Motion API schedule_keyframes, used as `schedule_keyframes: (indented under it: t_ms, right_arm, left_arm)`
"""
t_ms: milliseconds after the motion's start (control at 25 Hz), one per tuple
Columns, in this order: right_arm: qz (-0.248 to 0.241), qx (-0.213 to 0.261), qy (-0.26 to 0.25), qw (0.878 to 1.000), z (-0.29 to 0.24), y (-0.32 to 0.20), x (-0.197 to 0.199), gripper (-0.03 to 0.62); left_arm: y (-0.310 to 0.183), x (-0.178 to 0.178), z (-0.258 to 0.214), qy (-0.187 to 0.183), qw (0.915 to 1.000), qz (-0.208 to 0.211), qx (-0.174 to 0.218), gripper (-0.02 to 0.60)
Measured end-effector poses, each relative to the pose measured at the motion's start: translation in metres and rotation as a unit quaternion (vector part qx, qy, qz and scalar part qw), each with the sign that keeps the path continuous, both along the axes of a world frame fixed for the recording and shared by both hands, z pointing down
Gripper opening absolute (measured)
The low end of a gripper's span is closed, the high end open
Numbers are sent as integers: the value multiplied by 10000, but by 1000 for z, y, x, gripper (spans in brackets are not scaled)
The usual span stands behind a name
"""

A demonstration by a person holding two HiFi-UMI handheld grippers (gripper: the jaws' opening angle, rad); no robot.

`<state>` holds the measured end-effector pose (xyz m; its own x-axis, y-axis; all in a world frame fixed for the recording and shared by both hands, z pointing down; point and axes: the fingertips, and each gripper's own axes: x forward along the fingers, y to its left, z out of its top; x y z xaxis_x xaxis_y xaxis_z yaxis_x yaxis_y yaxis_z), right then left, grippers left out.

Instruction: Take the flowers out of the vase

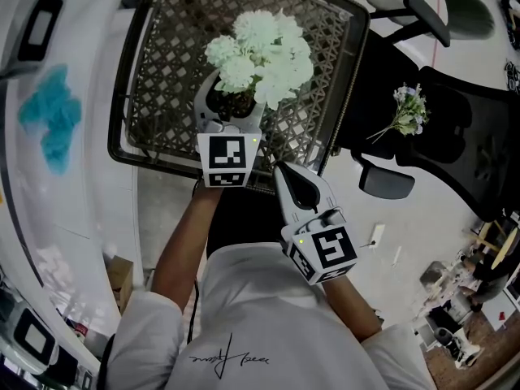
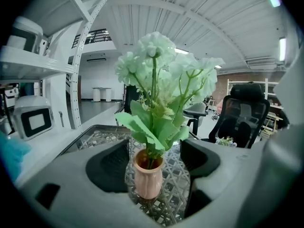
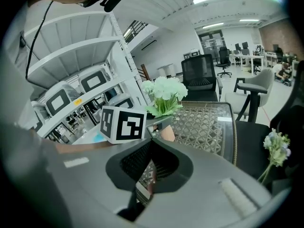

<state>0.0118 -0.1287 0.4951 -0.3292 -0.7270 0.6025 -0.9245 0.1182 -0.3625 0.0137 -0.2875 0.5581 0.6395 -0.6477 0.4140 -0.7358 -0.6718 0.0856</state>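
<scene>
White-green flowers stand upright in a small pink vase on a lattice-topped table. My left gripper is open, one jaw on either side of the vase, with a gap on the vase's right side. In the left gripper view the stems and green leaves rise from the vase mouth between the jaws. My right gripper is shut and holds nothing, hovering at the table's near edge, right of the left one. The right gripper view shows the flowers beyond the left gripper's marker cube.
A small separate bouquet lies on the seat of a black office chair to the right of the table. White shelving with a blue object and appliances runs along the left.
</scene>
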Motion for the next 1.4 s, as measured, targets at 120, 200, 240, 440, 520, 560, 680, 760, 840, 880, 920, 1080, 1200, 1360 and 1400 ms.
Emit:
schedule_keyframes:
  t_ms: [120, 200, 240, 440, 520, 560, 680, 760, 840, 880, 920, 1080, 1200, 1360, 1400]
  right_arm:
    - [5, -52, -8, 10000, 4, 0, 2, 2]
    - [21, -73, -7, 10000, 6, 0, 3, 2]
    - [31, -81, -6, 10000, 7, 0, 3, 2]
    - [44, -150, -14, 9999, 9, -1, 3, 2]
    - [58, -170, 3, 9998, 10, -2, 4, 2]
    - [78, -178, 17, 9998, 10, -3, 5, 2]
    - [120, -208, 13, 9997, 13, -2, 7, 2]
    - [125, -229, -7, 9997, 15, -2, 7, 2]
    - [116, -255, -5, 9996, 16, -1, 7, 2]
    - [114, -266, 2, 9996, 16, 0, 8, 2]
    - [116, -272, 7, 9996, 16, 0, 8, 2]
    - [129, -260, -8, 9996, 17, -3, 7, 2]
    - [131, -228, 3, 9997, 15, -5, 8, 2]
    - [159, -169, -4, 9997, 10, -6, 8, 2]
    - [162, -159, -2, 9997, 10, -6, 8, 2]
  left_arm:
    - [-5, 2, 1, 28, 10000, -17, 51, 327]
    - [-8, 4, 1, 65, 9999, -12, 90, 327]
    - [-9, 5, 0, 83, 9999, 2, 121, 327]
    - [-15, 10, -3, 209, 9993, 103, 282, 322]
    - [-17, 13, -3, 251, 9992, 148, 276, 318]
    - [-18, 15, -2, 265, 9992, 171, 264, 312]
    - [-19, 16, 1, 253, 9991, 201, 284, 286]
    - [-21, 14, 1, 218, 9990, 182, 341, 272]
    - [-23, 14, 0, 217, 9989, 147, 376, 245]
    - [-23, 14, -1, 229, 9989, 128, 391, 232]
    - [-24, 14, -1, 240, 9988, 113, 410, 221]
    - [-26, 11, -4, 231, 9985, 67, 497, 183]
    - [-26, 9, -5, 240, 9984, 16, 506, 161]
    - [-26, 7, -7, 261, 9986, -76, 445, 150]
    - [-26, 8, -7, 252, 9987, -89, 442, 150]
